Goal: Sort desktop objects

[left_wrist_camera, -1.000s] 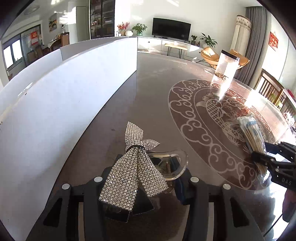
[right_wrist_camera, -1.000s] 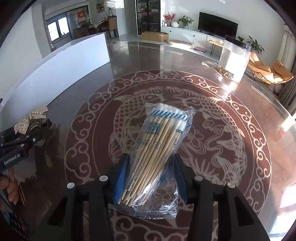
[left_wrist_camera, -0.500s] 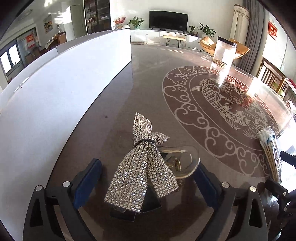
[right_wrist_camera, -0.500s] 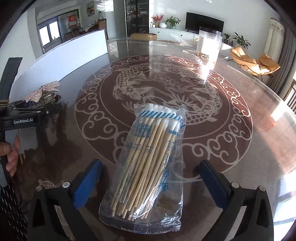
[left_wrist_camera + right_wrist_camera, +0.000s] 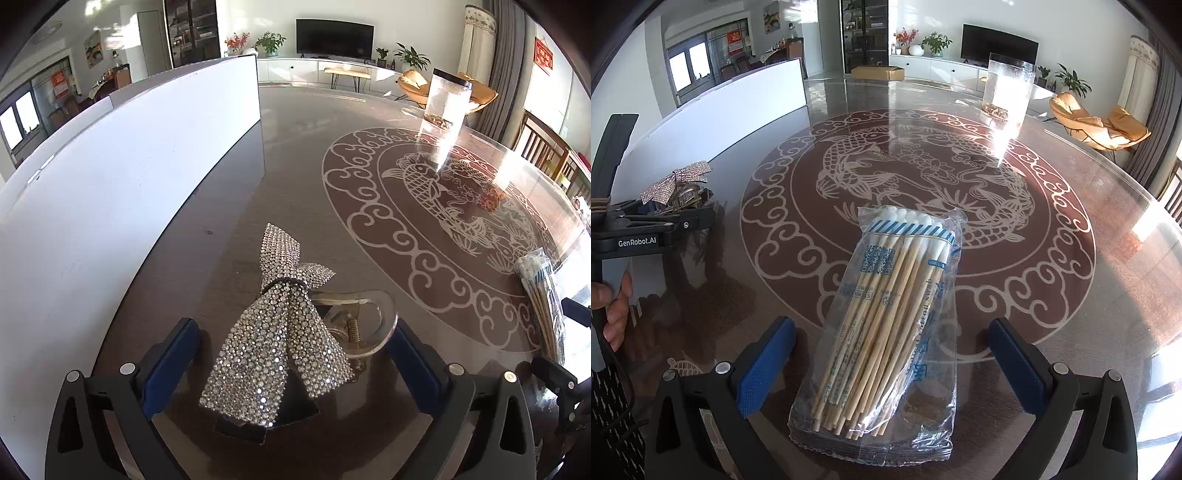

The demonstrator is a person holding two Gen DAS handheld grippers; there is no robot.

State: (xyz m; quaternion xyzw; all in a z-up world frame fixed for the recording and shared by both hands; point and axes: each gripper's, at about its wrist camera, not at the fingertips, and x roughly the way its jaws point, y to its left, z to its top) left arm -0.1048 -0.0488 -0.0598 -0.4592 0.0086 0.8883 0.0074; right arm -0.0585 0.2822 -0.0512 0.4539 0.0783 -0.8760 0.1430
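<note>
A rhinestone bow hair clip (image 5: 280,332) with a clear plastic claw (image 5: 373,325) lies on the glass table between the blue pads of my left gripper (image 5: 293,332). Its jaws are opening, and the pads stand clear of the clip on both sides. A clear bag of wooden cotton swabs (image 5: 886,317) lies flat between the wide-apart fingers of my right gripper (image 5: 892,332), which is open and does not touch it. The right wrist view shows the bow (image 5: 677,181) at far left. The swab bag (image 5: 543,295) appears at the right edge of the left wrist view.
A white partition board (image 5: 129,166) runs along the table's left side. A tall clear container (image 5: 1008,85) stands at the far side of the round table (image 5: 1071,184), which has a fish pattern. A hand (image 5: 617,306) holds the left gripper's handle. Chairs stand beyond the table.
Both grippers opened wide, letting go of the hair clip and the swab bag, which now lie on the table. The right gripper shifted with the bag before releasing it.
</note>
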